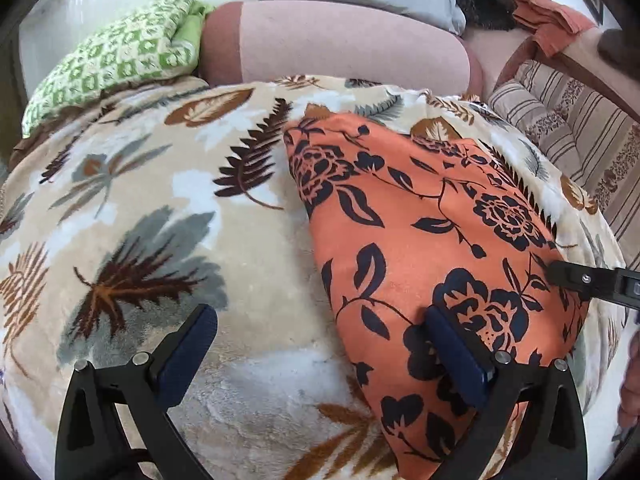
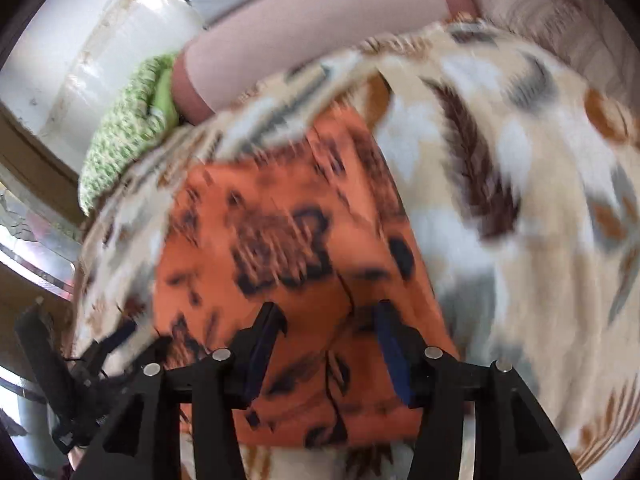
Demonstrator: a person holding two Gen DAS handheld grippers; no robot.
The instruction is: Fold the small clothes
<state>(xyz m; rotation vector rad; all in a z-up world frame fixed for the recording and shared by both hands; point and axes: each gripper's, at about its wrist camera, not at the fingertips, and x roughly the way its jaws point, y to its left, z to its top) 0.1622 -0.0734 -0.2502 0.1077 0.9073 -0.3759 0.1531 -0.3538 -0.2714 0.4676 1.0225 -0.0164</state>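
An orange cloth with a dark flower print [image 1: 432, 216] lies folded on the leaf-patterned blanket [image 1: 160, 208]. My left gripper [image 1: 320, 344] is open just above the cloth's near left edge, its right finger over the cloth. My right gripper shows at the right edge of the left wrist view [image 1: 576, 276], at the cloth's right side. In the blurred right wrist view the same cloth [image 2: 288, 240] lies under my right gripper [image 2: 328, 332], whose jaws are open and hold nothing. The left gripper shows at the lower left of the right wrist view [image 2: 108, 344].
A green patterned pillow [image 1: 120, 52] and a pink bolster [image 1: 344, 40] lie at the far side of the blanket. A striped cushion [image 1: 568, 120] sits to the right. A white wall [image 2: 80, 40] stands behind the bed.
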